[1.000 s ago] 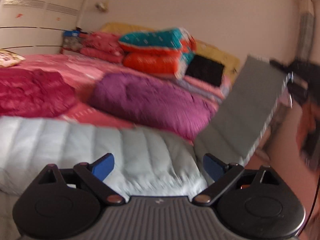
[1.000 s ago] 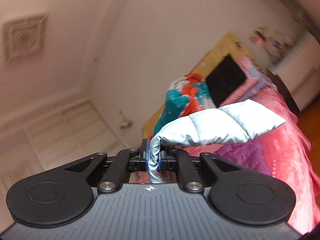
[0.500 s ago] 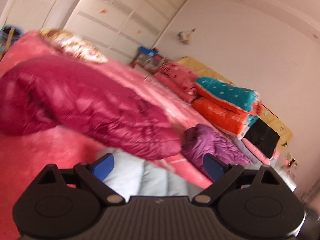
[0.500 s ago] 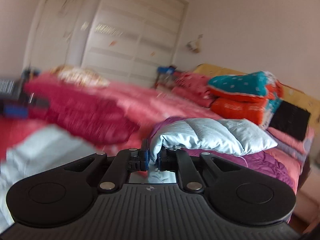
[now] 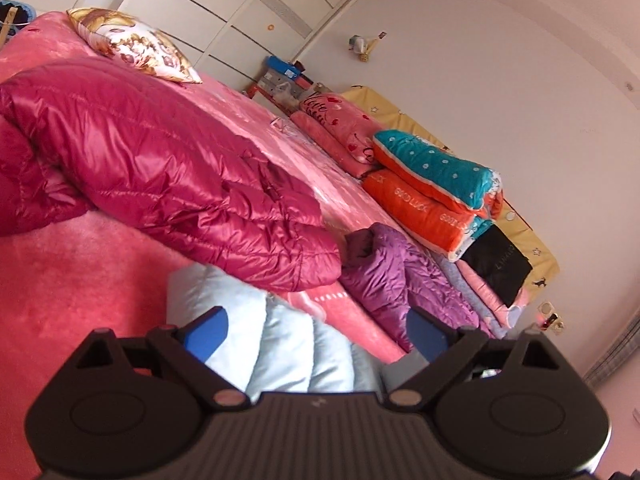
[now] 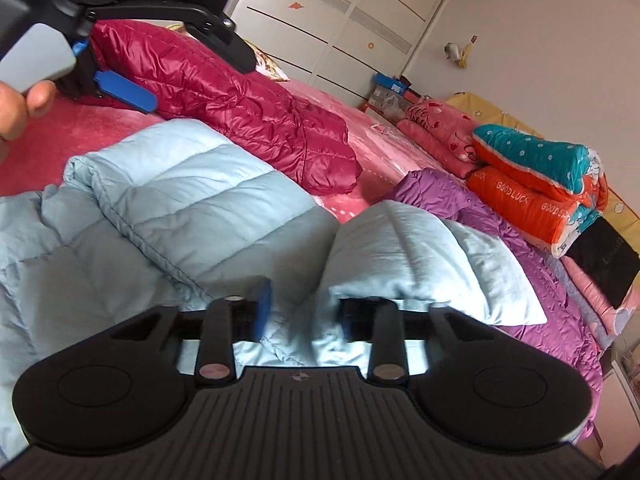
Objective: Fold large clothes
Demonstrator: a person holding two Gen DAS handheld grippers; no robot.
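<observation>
Where the right hand-held gripper (image 6: 302, 312) has just been opening, its jaws now stand parted with a fold of the pale blue down jacket (image 6: 192, 200) lying between them, seemingly let go, though motion blur hides whether the right-hand pad still touches cloth. Item one: the jacket, quilted in broad puffy channels, matte cotton-like shell, spread on the near part of the bed (image 6: 100, 128), one sleeve folded across its body at left, a second soft roll running from the gripper toward the far right. The garment's long axis seems to run left to right beneath both tools. The right hand-held gripper is directly over it; the left hand-held gripper (image 6: 120, 80), jaws wide apart and empty, hangs above the far left corner, a hand (image 6: 20, 108) on its grey handle. Item two: crimson down coat (image 5: 160, 168), glossy, narrow-stitched, heaped just beyond the blue one. Item three: purple quilted jacket (image 5: 400, 276), crumpled, far right. Item four: stacked teal and orange blankets (image 5: 436, 192), fleecy, against the headboard. Next fold likely gathers from the nearer edge.
</observation>
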